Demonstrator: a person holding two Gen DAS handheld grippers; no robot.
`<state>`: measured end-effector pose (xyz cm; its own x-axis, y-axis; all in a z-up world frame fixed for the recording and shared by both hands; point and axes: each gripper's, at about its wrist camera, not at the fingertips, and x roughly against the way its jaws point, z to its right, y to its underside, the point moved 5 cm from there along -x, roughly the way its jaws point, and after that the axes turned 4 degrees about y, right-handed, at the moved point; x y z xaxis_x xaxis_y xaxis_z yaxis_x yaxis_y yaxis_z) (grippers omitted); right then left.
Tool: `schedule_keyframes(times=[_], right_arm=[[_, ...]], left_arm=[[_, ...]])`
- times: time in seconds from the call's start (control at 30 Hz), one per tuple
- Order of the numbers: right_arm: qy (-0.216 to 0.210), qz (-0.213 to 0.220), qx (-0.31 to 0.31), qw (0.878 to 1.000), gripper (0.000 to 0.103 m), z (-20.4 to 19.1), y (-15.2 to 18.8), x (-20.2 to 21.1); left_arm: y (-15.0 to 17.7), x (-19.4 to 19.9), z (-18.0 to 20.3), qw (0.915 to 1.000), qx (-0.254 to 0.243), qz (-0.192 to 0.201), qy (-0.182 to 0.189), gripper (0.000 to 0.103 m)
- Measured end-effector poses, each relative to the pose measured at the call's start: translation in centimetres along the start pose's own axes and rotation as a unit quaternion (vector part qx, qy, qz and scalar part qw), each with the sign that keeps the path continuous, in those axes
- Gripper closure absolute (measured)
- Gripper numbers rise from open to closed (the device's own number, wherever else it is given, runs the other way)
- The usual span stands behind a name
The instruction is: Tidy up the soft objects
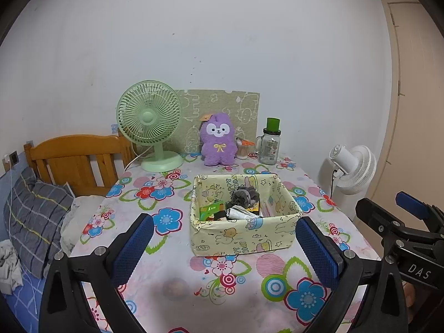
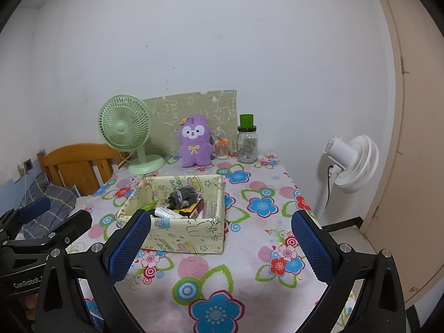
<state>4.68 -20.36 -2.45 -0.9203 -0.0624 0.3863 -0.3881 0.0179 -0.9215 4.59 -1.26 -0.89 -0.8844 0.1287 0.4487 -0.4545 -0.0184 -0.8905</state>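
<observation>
Left wrist view
Left gripper (image 1: 223, 245): jaws spread wide, nothing between the blue pads, hanging over the near edge of the tabletop.
Right gripper (image 1: 410, 213): seen from the side at the right edge of the tabletop; how far it gapes cannot be told from here.
Tablecloth (image 1: 172, 252): flowered, covers the whole tabletop.
Box (image 1: 244, 234): pale yellow with cartoon print, open-topped, around the middle of the tabletop, just beyond the left gripper's pads.
Box contents: a grey fuzzy bundle (image 1: 245, 195) on top, a green packet (image 1: 212, 211) at the left side, crumpled white wrapping (image 1: 240, 213) in front.
Plush toy (image 1: 218, 143): purple, upright at the far edge of the tabletop, well apart from the box.
Green fan (image 1: 149, 123): at the far left corner, beside the toy.
Glass jar (image 1: 270, 145): green lid, right of the toy at the far edge.

Right wrist view
Right gripper (image 2: 220, 240): jaws wide apart, empty, over the near edge of the tabletop.
Left gripper (image 2: 36, 211): visible at the left edge of the tabletop, side-on.
Box (image 2: 194, 230): left of centre, its near left corner behind the right gripper's left pad.
Plush toy (image 2: 194, 141): standing against a patterned board (image 2: 191, 105) at the far edge.
White fan (image 2: 352, 163): on the floor past the right edge of the tabletop.
Bed (image 2: 80, 166): wooden headboard beyond the left edge.
</observation>
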Motion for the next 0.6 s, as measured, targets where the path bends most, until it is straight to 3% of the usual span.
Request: schedule_keyframes(times=[0.6], right_arm=[[0.001, 0.0, -0.002, 1.0, 0.001, 0.03, 0.05, -0.47]], left_arm=[[-0.49, -0.02, 0.17, 1.0, -0.007, 0.005, 0.002, 0.0]])
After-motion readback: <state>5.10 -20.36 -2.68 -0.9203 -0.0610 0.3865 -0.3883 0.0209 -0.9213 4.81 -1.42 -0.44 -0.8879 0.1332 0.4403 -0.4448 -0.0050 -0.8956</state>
